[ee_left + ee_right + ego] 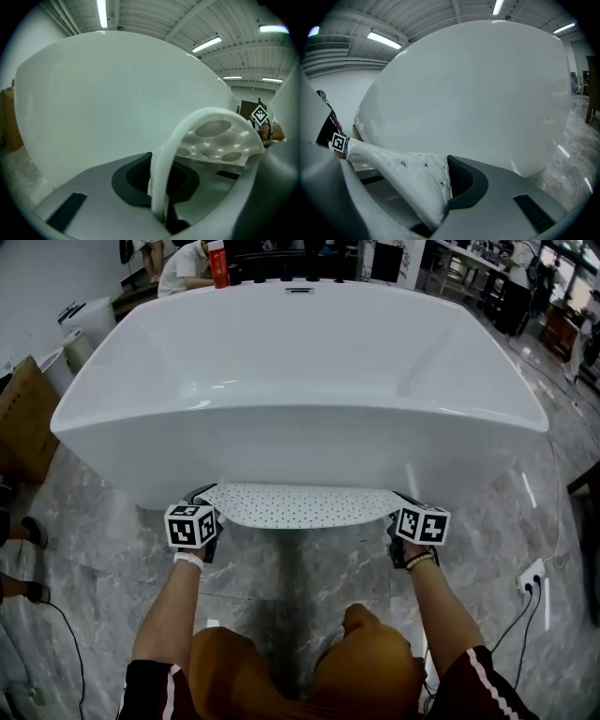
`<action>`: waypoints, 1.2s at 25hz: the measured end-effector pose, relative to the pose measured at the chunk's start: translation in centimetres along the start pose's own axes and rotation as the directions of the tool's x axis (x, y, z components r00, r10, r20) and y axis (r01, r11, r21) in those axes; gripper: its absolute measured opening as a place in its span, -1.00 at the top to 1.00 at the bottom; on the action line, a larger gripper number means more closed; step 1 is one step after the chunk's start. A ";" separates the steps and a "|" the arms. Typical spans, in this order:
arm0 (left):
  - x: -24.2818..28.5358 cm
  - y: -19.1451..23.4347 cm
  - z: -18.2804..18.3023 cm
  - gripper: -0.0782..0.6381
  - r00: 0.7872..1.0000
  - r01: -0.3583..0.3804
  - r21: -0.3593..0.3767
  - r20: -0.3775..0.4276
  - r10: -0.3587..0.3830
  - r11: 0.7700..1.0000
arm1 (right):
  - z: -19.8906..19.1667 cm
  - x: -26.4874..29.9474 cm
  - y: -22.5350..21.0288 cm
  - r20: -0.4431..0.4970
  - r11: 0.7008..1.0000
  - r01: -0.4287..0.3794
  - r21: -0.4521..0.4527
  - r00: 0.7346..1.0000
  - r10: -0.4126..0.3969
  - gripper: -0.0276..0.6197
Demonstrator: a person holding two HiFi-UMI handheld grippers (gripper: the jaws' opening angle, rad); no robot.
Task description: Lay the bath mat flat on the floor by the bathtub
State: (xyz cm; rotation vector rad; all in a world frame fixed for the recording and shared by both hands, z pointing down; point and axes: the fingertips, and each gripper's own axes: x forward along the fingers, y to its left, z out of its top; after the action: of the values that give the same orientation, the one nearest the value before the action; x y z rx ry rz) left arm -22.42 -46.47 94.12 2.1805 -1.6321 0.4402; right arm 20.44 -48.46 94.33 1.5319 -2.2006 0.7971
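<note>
The bath mat (300, 505), white and perforated, is held stretched out between the two claws, just in front of the outer wall of the bathtub (300, 381) and over the marble floor (281, 577). Its left end is pinched by the left claw (161, 206), the jaws being pressed together on the mat's edge. Its right end is pinched likewise by the right claw (436, 218). Contact between mat and floor cannot be determined.
</note>
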 end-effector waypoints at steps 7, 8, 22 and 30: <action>3.1 -0.3 -3.0 0.71 0.999 -0.012 0.167 -0.038 0.019 0.986 | -1.7 2.8 -1.9 -0.024 0.998 0.004 -0.058 1.000 -0.005 0.82; 3.5 -0.2 -3.4 0.71 0.999 -0.010 0.179 -0.046 0.018 0.984 | -2.1 3.2 -2.1 -0.030 0.998 0.001 -0.065 1.000 -0.003 0.82; 5.8 0.7 -7.9 0.71 0.997 -0.004 0.233 -0.076 0.023 0.972 | -5.9 5.0 -2.3 -0.059 0.977 -0.044 -0.208 0.998 0.033 0.82; 3.8 -0.3 -10.8 0.71 0.992 0.084 0.225 -0.113 -0.060 0.971 | -8.5 3.2 -2.0 -0.123 0.953 -0.087 -0.292 0.991 0.053 0.82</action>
State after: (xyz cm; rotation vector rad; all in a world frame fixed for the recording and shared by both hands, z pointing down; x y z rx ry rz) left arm -21.32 -44.43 105.32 2.3287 -1.5047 0.7428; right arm 20.86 -46.09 103.34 1.2398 -2.1835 0.5284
